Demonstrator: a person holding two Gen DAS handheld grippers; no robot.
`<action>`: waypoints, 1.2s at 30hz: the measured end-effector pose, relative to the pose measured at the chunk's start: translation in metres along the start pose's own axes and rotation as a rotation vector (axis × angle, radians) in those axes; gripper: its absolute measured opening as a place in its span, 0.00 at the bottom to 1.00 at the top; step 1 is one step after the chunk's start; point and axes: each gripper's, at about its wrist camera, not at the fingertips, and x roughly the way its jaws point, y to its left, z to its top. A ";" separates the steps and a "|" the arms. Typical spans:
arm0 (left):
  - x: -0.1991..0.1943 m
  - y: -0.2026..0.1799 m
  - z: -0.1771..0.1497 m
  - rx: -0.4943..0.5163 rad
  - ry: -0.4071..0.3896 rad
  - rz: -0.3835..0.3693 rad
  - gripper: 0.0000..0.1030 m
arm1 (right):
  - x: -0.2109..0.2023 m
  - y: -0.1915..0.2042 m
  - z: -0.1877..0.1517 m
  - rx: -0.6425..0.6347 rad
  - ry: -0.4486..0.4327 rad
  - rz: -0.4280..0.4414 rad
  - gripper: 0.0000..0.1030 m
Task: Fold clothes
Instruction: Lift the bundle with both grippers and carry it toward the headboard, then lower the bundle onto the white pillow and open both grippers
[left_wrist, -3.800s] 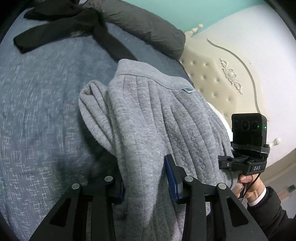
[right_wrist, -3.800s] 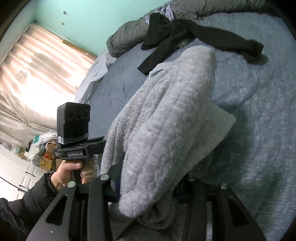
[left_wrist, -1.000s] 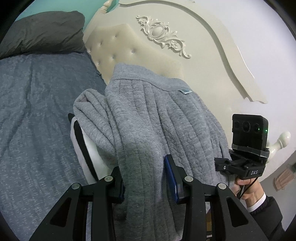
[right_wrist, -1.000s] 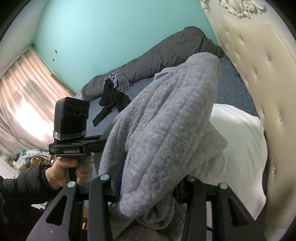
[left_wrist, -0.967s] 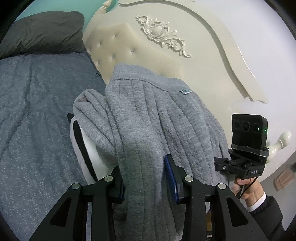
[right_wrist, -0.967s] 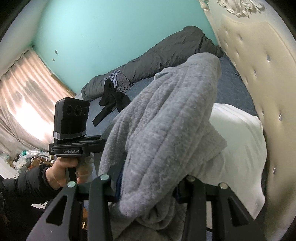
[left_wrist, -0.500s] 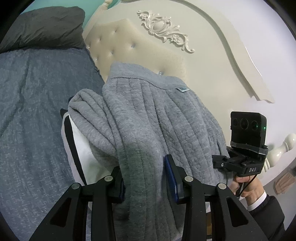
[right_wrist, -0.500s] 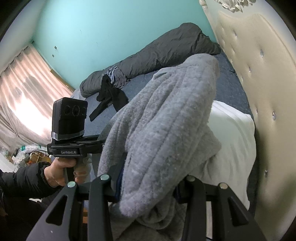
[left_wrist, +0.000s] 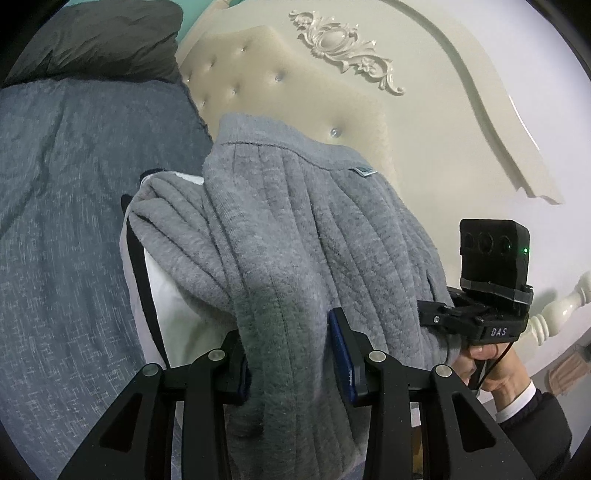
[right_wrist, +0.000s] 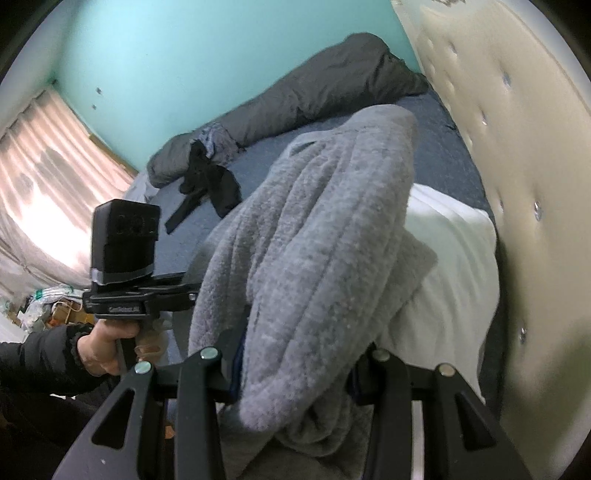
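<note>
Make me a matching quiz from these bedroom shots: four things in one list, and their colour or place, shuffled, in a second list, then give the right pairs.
Things:
1. grey sweater
2. white pillow
3. black garment
4. dark duvet

Descriptions:
A. bunched along the teal wall
B. clamped in both the left gripper and the right gripper
C. lying on the bed next to the cream headboard
D. lying loose on the blue-grey bedspread, far from the grippers

Pairs: 1-B, 2-C, 3-D, 4-A
</note>
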 end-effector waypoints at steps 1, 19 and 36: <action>0.001 0.000 -0.001 -0.003 0.000 0.000 0.37 | 0.001 -0.002 0.000 0.005 0.002 -0.006 0.40; 0.025 0.011 -0.012 -0.069 0.009 -0.029 0.39 | 0.009 -0.037 -0.008 0.120 0.020 -0.062 0.48; -0.040 0.028 -0.005 0.002 -0.081 0.019 0.55 | -0.029 -0.026 -0.014 0.157 -0.174 -0.256 0.59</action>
